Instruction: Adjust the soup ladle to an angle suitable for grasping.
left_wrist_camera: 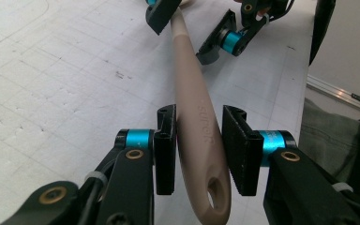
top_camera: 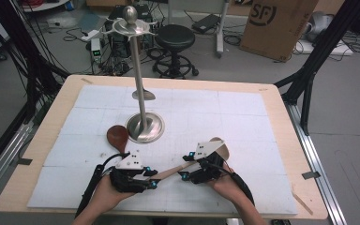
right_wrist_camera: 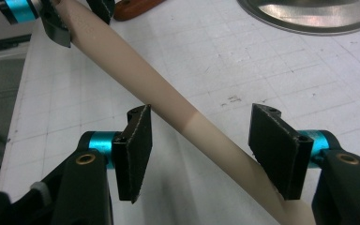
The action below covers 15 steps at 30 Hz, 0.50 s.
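Observation:
A beige utensil (top_camera: 168, 172) lies slantwise near the table's front edge, and its broad end (top_camera: 221, 146) peeks out behind the right gripper. My left gripper (top_camera: 153, 178) is shut on the handle (left_wrist_camera: 190, 84) just above its hanging hole, with both pads (left_wrist_camera: 165, 150) against it. My right gripper (top_camera: 183, 166) is open. The handle (right_wrist_camera: 136, 70) runs diagonally between its wide-set pads (right_wrist_camera: 136, 150), close to them. In the left gripper view the right gripper (left_wrist_camera: 187, 28) straddles the handle farther up.
A metal utensil stand (top_camera: 140, 84) with a round base (top_camera: 145, 126) rises at the table's middle. A brown wooden spoon (top_camera: 117, 138) lies left of the base. A white gridded mat (top_camera: 243, 112) covers the wooden table. A stool (top_camera: 174, 37) and a cardboard box (top_camera: 274, 23) stand beyond.

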Each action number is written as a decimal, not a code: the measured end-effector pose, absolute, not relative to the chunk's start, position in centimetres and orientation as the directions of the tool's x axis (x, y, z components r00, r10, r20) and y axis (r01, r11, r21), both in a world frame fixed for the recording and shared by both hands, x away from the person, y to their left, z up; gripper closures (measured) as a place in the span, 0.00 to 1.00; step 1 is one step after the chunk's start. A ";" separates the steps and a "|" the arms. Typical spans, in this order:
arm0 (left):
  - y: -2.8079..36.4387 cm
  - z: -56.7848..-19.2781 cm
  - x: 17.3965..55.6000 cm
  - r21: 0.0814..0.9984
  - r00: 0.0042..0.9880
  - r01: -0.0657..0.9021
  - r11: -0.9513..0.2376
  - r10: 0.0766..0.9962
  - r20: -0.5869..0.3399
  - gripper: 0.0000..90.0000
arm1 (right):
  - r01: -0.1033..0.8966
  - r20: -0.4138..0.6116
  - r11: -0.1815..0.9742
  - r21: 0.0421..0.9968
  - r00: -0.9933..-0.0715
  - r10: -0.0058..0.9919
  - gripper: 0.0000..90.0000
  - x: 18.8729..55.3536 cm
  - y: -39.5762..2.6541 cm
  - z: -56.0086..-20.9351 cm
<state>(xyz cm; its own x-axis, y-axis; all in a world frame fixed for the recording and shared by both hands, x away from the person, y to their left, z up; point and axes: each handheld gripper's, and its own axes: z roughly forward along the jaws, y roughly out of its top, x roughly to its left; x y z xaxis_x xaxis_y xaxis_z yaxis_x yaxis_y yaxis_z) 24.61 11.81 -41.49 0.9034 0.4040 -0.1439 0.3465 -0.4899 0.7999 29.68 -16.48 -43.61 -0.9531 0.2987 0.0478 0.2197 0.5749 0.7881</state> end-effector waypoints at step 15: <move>11.8 -41.0 24.6 0.810 0.904 0.338 -0.480 0.406 -0.136 0.75 | 0.180 -0.005 0.625 0.759 -0.959 0.282 0.47 29.7 -15.5 -43.5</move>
